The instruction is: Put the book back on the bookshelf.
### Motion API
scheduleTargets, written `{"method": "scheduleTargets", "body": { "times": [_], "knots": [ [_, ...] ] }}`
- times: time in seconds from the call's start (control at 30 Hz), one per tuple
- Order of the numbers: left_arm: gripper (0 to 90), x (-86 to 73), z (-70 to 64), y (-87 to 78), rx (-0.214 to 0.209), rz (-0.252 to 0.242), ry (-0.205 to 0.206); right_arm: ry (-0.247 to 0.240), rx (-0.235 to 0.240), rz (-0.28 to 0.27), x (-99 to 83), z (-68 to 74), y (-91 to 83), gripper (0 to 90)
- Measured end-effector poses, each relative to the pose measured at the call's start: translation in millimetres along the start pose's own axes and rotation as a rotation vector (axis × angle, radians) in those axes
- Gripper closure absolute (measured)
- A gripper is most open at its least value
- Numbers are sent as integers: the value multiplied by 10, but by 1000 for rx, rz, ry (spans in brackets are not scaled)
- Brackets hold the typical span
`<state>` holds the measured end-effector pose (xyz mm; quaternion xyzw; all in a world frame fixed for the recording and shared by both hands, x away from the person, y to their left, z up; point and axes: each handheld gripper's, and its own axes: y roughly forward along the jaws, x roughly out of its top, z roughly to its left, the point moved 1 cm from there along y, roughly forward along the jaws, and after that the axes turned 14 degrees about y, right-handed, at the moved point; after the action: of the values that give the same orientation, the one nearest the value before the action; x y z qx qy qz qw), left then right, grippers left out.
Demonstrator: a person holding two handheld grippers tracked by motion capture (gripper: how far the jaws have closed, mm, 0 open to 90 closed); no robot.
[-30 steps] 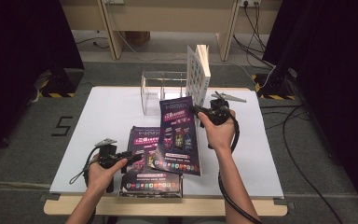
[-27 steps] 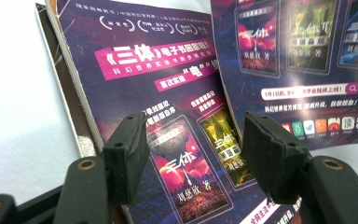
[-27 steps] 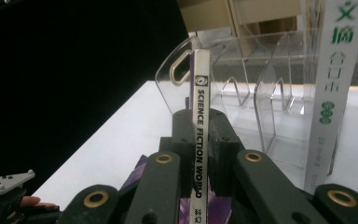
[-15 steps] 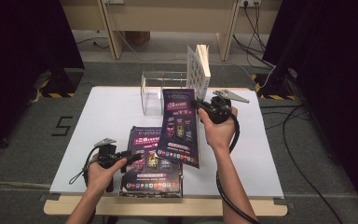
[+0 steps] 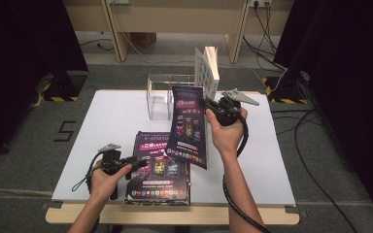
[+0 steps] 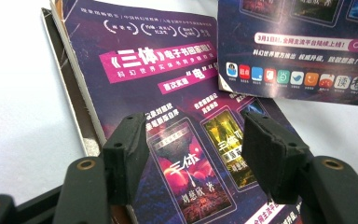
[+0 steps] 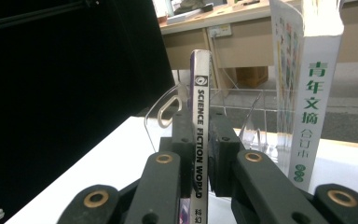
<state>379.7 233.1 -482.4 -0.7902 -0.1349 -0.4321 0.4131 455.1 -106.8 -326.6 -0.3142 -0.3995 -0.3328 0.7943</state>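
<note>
Since a second ago, the right gripper (image 5: 209, 103) has carried the purple glossy magazine (image 5: 188, 127) farther back toward the clear acrylic rack (image 5: 161, 95), while the left gripper (image 5: 137, 162) stays over the stack of matching purple magazines (image 5: 161, 170) on the white table (image 5: 111, 116). From the left gripper view, its jaws stand apart above the stack's top cover (image 6: 168, 116), gripping nothing. From the right gripper view, the jaws pinch the lifted magazine's spine (image 7: 200, 135), printed SCIENCE FICTION WORLD, beside an upright white book (image 7: 314, 107).
</note>
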Motion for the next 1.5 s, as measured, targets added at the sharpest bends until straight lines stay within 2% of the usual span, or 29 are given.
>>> {"method": "scheduleTargets", "body": {
  "times": [0.37,0.53,0.87,1.5],
  "knots": [
    [396,6,-3,1,-1,-2,2,-20,-11,-45,107,87,28,836],
    [396,0,3,3,0,-1,1,-38,-27,-65,140,95,55,836],
    [400,0,-3,20,1,3,6,-41,-44,-88,172,110,106,836],
    [401,-4,14,11,4,7,10,-64,-55,-141,293,159,236,836]
  ]
}}
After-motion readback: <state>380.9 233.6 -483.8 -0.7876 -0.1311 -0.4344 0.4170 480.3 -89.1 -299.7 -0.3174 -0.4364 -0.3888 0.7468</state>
